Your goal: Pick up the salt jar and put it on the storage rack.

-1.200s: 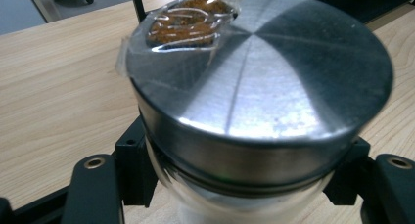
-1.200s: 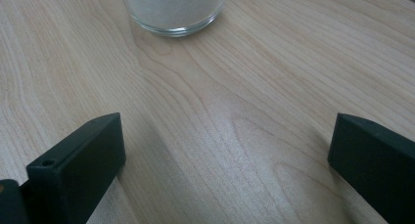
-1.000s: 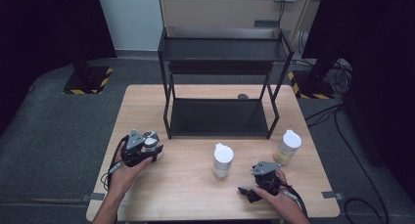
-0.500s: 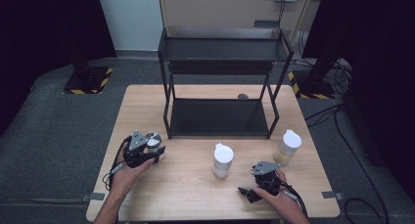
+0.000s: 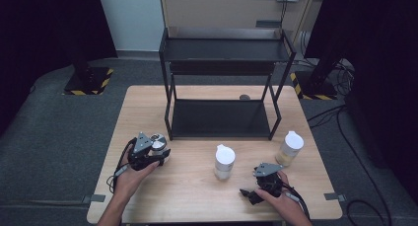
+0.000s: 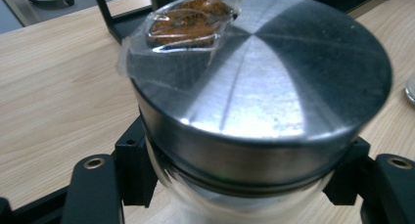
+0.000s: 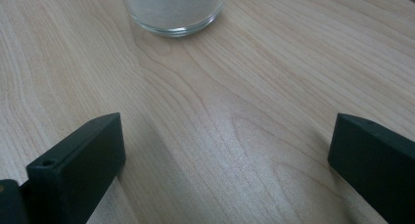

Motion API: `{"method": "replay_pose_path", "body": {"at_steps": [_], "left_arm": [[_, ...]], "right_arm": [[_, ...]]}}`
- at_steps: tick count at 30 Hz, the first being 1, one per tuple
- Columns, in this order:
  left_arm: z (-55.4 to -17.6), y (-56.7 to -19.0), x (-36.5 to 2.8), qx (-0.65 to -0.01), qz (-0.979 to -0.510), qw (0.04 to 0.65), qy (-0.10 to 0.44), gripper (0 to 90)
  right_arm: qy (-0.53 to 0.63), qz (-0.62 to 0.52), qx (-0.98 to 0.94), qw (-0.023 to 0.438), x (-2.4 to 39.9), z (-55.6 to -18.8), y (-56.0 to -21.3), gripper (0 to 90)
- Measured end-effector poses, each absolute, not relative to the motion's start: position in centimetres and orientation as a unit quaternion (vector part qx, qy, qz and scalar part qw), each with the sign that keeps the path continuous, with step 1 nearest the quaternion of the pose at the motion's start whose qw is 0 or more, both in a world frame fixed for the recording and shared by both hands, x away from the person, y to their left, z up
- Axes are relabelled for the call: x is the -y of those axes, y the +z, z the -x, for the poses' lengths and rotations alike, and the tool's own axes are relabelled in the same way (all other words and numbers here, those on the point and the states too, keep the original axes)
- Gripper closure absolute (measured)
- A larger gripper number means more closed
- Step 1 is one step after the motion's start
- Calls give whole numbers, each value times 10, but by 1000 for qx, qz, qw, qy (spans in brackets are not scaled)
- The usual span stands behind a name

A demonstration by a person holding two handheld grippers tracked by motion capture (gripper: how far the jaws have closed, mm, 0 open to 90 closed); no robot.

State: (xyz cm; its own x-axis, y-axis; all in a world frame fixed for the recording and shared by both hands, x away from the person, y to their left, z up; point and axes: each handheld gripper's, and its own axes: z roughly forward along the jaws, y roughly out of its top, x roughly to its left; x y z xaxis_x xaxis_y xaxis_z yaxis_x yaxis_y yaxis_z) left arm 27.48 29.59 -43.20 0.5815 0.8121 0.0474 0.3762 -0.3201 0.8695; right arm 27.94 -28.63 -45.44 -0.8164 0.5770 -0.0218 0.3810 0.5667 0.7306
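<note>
A glass jar (image 6: 254,87) with a brushed metal lid sits between the jaws of my left gripper (image 6: 242,172), which is shut on it just under the lid. A small clear packet of brown stuff is taped on top of the lid. In the high view that jar (image 5: 158,141) and the left gripper (image 5: 156,155) are over the table's left part. My right gripper (image 5: 251,187) rests low near the front edge. Its jaws stand wide open over bare wood (image 7: 225,141), with the base of a glass jar (image 7: 171,9) just ahead of them.
A white-lidded jar (image 5: 225,162) stands at centre front and another (image 5: 289,148) at the right. A black two-level metal rack (image 5: 222,117) occupies the back half of the wooden table (image 5: 197,196). Cables trail from both grippers toward the front edge.
The left gripper with its jar has edged slightly to the right. The right gripper has kept still.
</note>
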Motion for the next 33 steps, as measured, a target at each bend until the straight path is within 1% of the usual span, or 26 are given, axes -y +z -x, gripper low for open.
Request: {"method": "replay_pose_path", "body": {"at_steps": [6,18,33], "left_arm": [[-277,-430,-287,-370,-782,440,242,299],[-275,-423,-266,-378,-778,442,237,299],[-281,-420,-250,-376,-778,445,236,300]], "right_arm": [[377,-274,-875,130,286,-279,-454,10],[377,-273,-875,130,286,-280,-454,10],[377,-273,-876,130,286,-280,-454,10]]}}
